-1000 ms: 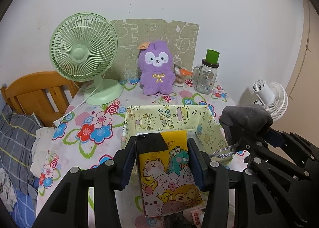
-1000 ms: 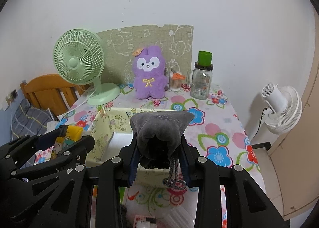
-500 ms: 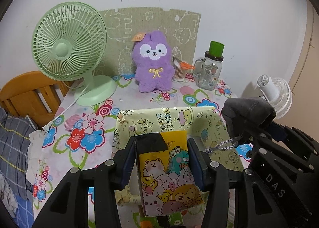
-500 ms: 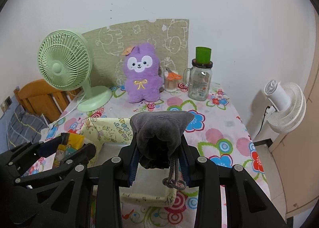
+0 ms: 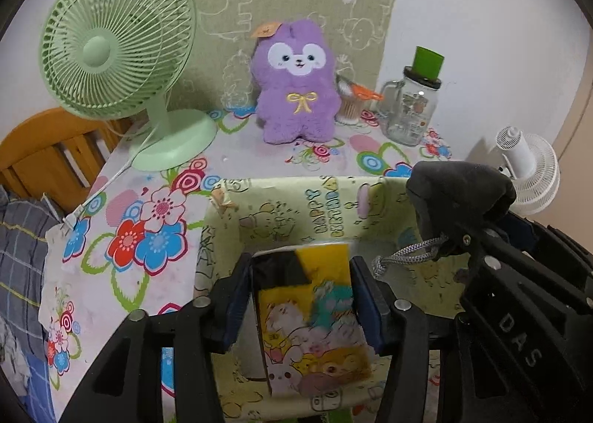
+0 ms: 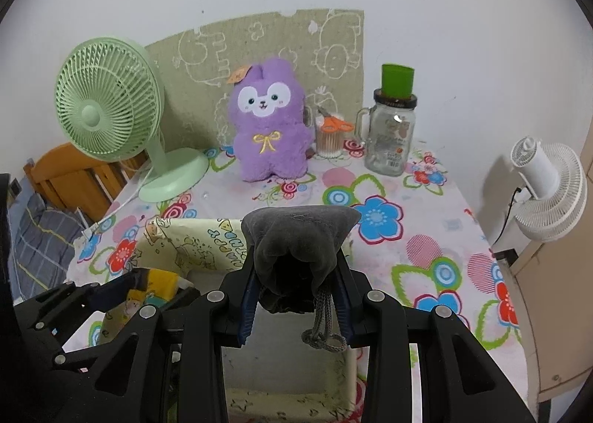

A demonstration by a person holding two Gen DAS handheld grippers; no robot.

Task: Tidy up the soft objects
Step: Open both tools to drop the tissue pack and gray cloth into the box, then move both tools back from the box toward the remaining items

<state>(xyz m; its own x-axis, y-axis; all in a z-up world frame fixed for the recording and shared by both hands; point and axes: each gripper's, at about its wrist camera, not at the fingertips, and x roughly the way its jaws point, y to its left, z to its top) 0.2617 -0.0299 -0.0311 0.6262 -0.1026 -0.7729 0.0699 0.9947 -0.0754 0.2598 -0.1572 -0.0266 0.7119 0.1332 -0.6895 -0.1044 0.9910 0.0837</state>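
The surface (image 6: 437, 237), covered in a bright flower-print cloth, is carrying everything, with a green desk fan (image 5: 122, 52) standing at its far left and a purple plush rabbit (image 5: 296, 86) sitting upright against the wall beside a glass jar (image 6: 393, 134) with a green cap. Nearer the cameras, an open fabric-lined box (image 5: 296, 208) printed with pale yellow cartoons is sitting on the cloth. The right tongs (image 6: 296, 297) are pinching a grey drawstring pouch (image 6: 300, 245) over the box's near right part, its cord dangling. The left tongs (image 5: 302, 297) are hanging over the box interior with a yellow cartoon-print packet (image 5: 315, 326) between their blue pads; their jaws have just been opening, and the packet is sitting tilted between them with a gap showing on the left side.
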